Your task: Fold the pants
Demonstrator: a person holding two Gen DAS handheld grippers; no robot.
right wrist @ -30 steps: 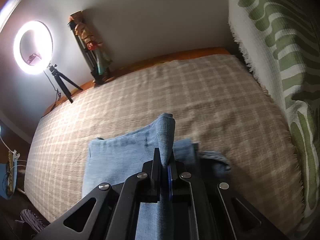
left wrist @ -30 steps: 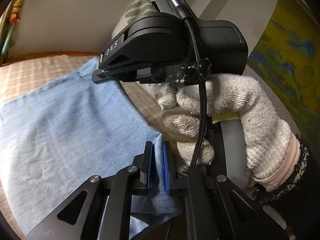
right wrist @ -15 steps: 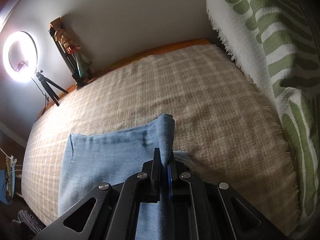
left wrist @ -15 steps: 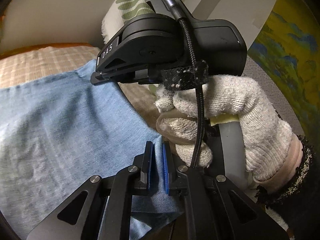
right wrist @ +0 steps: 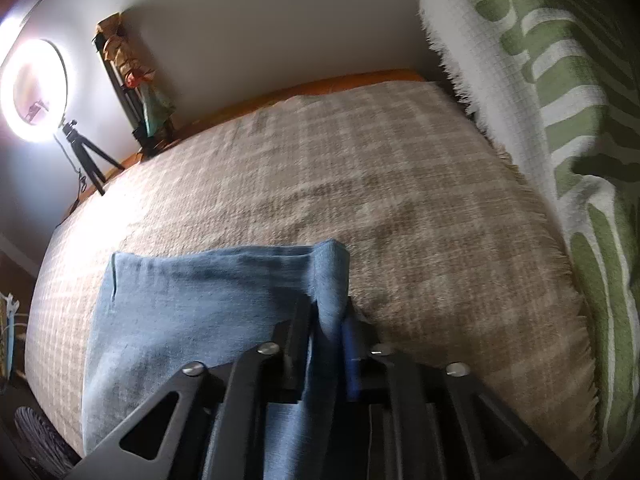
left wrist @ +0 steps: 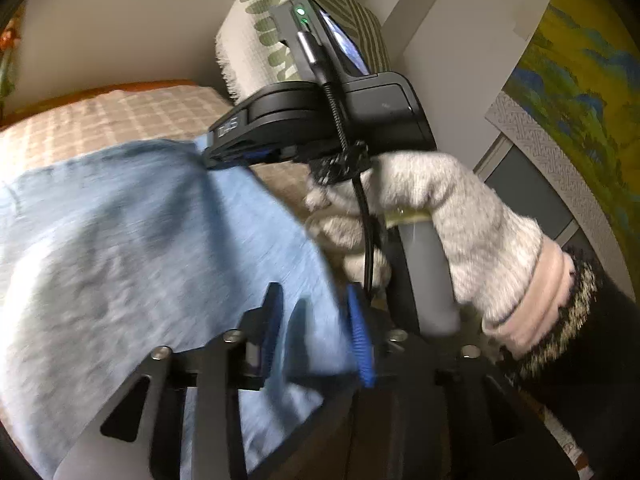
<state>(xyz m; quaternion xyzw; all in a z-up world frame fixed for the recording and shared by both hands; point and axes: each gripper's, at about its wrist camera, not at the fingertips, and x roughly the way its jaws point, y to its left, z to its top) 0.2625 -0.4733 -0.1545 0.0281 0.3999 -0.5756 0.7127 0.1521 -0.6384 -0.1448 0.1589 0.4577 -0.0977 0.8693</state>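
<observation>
- The pants (left wrist: 132, 248) are laid flat on the bed (right wrist: 360, 168).
- The left claw (left wrist: 314, 328) is being opened; denim is seen loose between its jaws.
- The right claw (right wrist: 326, 330) is opening too, a raised fold draped between its jaws.

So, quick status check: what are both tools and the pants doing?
Left tool and right tool both opening, denim between each. Blue pants lying folded on the checked bedspread. Nothing in the way.

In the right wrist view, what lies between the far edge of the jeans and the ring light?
Only bare checked bedspread lies between the jeans and the ring light, as the right wrist view shows.
</observation>
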